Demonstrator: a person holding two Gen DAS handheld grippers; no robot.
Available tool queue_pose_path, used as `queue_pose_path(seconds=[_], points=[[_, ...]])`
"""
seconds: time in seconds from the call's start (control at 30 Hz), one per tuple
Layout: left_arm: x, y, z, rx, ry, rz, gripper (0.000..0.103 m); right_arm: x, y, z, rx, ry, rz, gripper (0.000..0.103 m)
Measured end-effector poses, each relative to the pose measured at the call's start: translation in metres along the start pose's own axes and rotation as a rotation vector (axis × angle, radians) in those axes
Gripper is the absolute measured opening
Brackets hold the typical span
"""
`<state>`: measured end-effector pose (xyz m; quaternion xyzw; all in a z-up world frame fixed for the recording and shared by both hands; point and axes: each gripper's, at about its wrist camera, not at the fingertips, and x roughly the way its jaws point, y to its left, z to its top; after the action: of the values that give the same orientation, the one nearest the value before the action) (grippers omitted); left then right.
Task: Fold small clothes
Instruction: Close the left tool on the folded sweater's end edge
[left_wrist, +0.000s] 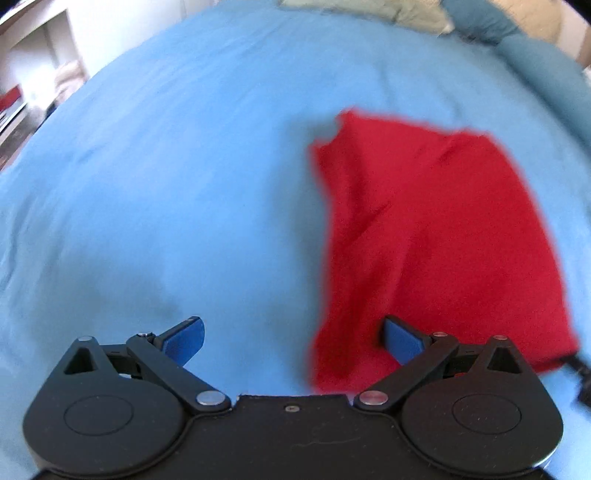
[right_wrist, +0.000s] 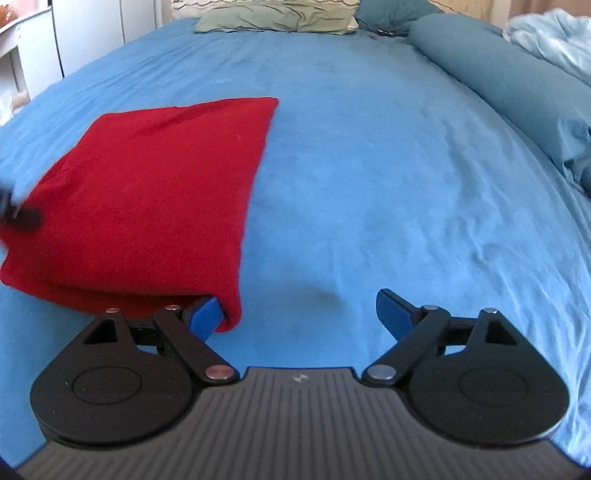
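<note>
A red garment (left_wrist: 436, 236) lies folded on the blue bedsheet (left_wrist: 166, 192), to the right in the left wrist view. My left gripper (left_wrist: 293, 338) is open, its right finger over the garment's near left edge, holding nothing. In the right wrist view the red garment (right_wrist: 147, 199) lies to the left. My right gripper (right_wrist: 301, 314) is open, its left finger against the garment's near right corner. The left wrist view is blurred.
A green pillow (right_wrist: 273, 16) lies at the head of the bed. A teal bolster (right_wrist: 509, 81) runs along the right side, with a pale blue blanket (right_wrist: 554, 37) beyond it. White furniture (right_wrist: 92, 29) stands at the far left.
</note>
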<state>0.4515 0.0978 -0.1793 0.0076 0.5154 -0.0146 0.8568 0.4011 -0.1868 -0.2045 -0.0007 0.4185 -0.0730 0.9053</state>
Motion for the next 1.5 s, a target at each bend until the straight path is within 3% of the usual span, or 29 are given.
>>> queue_pose_path(seconds=[0.1,0.27,0.43,0.6,0.7,0.8,0.97,1.13,1.2,1.23,1.27,1.33,1.43,1.5], points=[[0.006,0.017,-0.020,-0.034,0.012,-0.045,0.103,0.004,-0.002,-0.007,-0.022,0.003,0.019,0.103],[0.007,0.009,-0.019,0.018,-0.002,-0.024,0.103,0.012,-0.005,-0.009,-0.006,0.008,0.062,0.103],[-0.030,0.004,0.005,0.033,-0.051,-0.040,0.103,-0.014,-0.013,0.010,-0.054,0.016,0.172,0.103],[-0.057,-0.009,0.053,0.122,-0.131,-0.135,0.103,-0.038,-0.034,0.059,0.002,0.007,0.319,0.103],[-0.033,-0.014,0.079,0.128,-0.089,-0.210,0.103,-0.025,-0.041,0.091,0.056,0.017,0.368,0.103],[0.004,-0.008,0.091,0.065,-0.036,-0.290,0.102,0.013,-0.039,0.109,0.104,0.086,0.416,0.103],[0.045,-0.006,0.095,-0.019,0.028,-0.358,0.087,0.066,-0.030,0.115,0.204,0.152,0.477,0.103],[0.057,-0.006,0.093,-0.039,0.019,-0.371,0.085,0.090,-0.014,0.116,0.206,0.188,0.512,0.085],[0.055,-0.008,0.093,-0.026,0.008,-0.385,0.069,0.095,-0.011,0.114,0.219,0.197,0.525,0.081],[0.055,-0.011,0.093,-0.016,0.010,-0.410,0.050,0.099,-0.010,0.111,0.236,0.197,0.529,0.079],[0.056,-0.014,0.094,-0.014,0.015,-0.424,0.045,0.099,-0.009,0.110,0.247,0.194,0.526,0.077],[0.053,-0.021,0.094,0.011,0.007,-0.410,0.033,0.100,-0.005,0.111,0.253,0.186,0.518,0.061],[0.046,-0.030,0.095,0.026,-0.011,-0.375,0.025,0.095,0.001,0.111,0.247,0.162,0.506,0.044],[0.039,-0.035,0.093,0.035,-0.028,-0.356,0.023,0.086,0.003,0.115,0.217,0.138,0.490,0.042]])
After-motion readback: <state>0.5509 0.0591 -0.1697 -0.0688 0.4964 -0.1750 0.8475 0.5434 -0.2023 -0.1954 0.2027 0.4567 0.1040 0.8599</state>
